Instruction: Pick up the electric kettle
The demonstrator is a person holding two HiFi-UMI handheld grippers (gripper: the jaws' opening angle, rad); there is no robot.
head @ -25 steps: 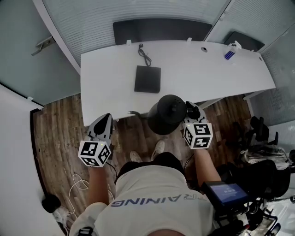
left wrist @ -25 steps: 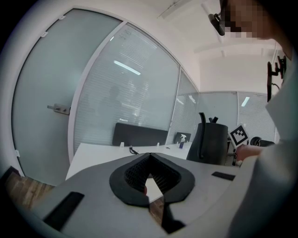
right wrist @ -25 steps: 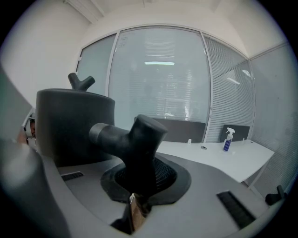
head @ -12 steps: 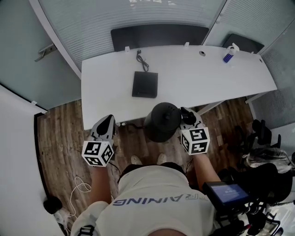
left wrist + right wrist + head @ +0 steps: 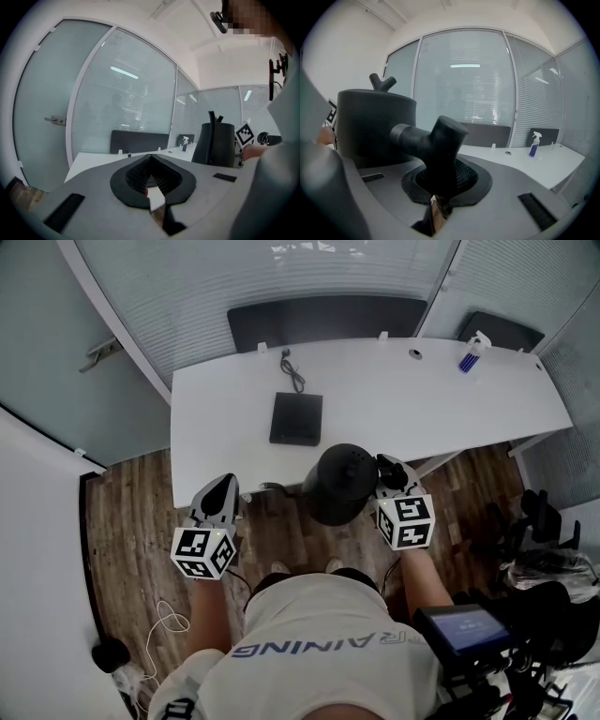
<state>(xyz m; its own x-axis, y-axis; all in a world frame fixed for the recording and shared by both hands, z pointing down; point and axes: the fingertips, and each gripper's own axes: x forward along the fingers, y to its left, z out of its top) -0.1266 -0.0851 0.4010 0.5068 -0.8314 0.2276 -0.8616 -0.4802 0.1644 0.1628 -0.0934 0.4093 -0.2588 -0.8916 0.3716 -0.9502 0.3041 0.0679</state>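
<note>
Across the far side of the room, a long white desk [image 5: 394, 399] spans a wood floor [image 5: 141, 512], seen from above the person standing at its near edge.

Just off that near edge, towards the right, hangs the black electric kettle [image 5: 342, 486]. It appears to be held in the air rather than resting on anything.

On the desk, far and a little left of the kettle, lies a flat black square pad [image 5: 296, 418] with a cable [image 5: 292, 371] beyond it (possibly the kettle's base, though that is a guess).

The right gripper [image 5: 389, 467] is at the kettle's right side, its jaws pinching the kettle's handle [image 5: 440, 150].

The left gripper [image 5: 221, 486] is well to the left, its jaws drawn nearly together on nothing.

A small spray bottle [image 5: 470, 357] stands at the far right.

The pickup looks essentially done, with only steady holding left.
</note>
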